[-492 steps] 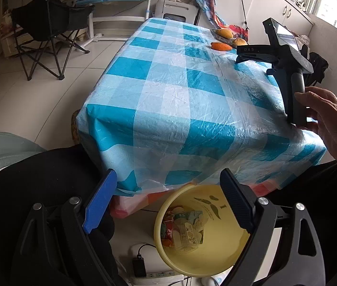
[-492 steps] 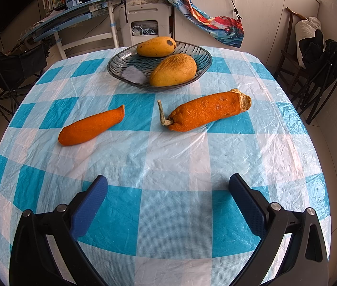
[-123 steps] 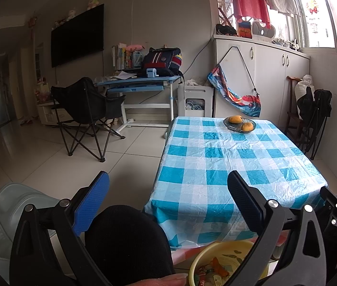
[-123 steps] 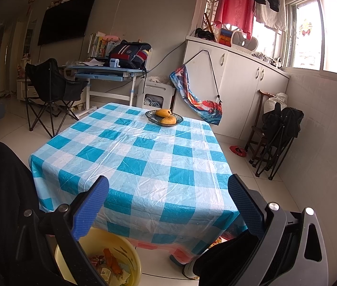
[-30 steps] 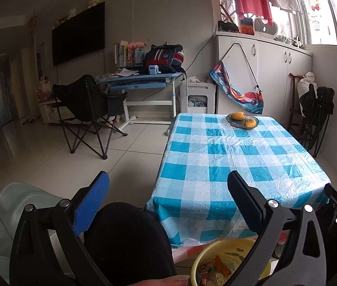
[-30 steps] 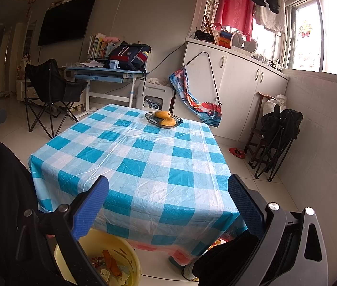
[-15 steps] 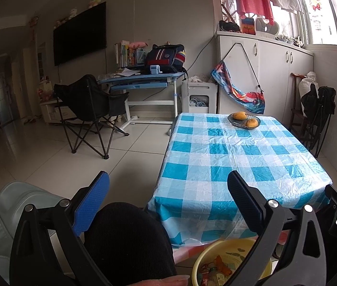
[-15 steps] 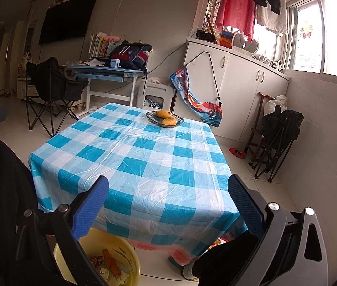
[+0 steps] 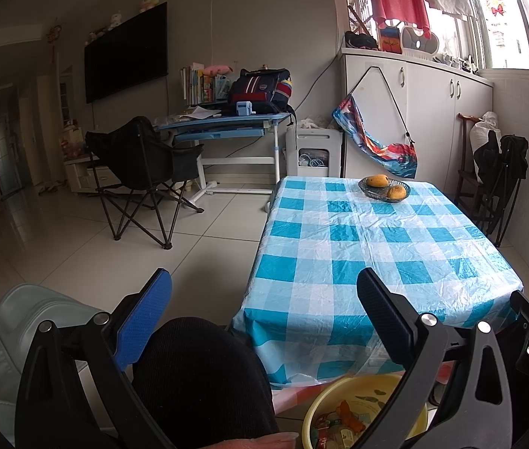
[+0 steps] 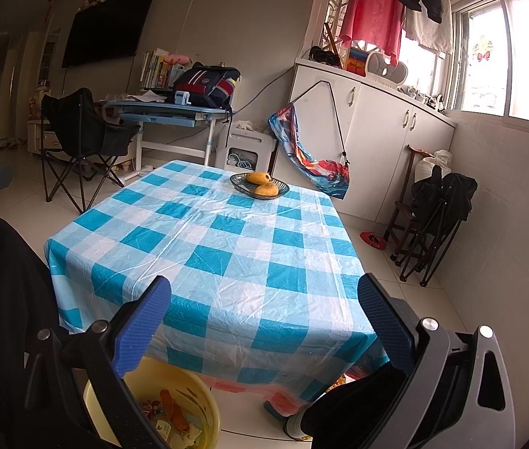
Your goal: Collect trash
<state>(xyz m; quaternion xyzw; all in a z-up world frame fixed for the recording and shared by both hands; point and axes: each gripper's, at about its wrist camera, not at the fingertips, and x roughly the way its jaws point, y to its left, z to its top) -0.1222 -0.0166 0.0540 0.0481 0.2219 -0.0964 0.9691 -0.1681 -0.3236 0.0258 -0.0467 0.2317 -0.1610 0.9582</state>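
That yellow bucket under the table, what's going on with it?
A person sits by the table with a gripper in each hand, collecting trash. The yellow bucket on the floor holds scraps, including orange peel. The left gripper and right gripper are both open and hold nothing. Only the fruit bowl sits on the checked cloth.

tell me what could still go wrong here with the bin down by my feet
1. The yellow plastic basin of trash sits on the floor at the near edge of the table, between the person's black-trousered knees; a leg shift could tip it.
2. The blue-and-white checked plastic tablecloth overhangs that edge; a snag by the open left gripper or right gripper could drag the glass fruit bowl.
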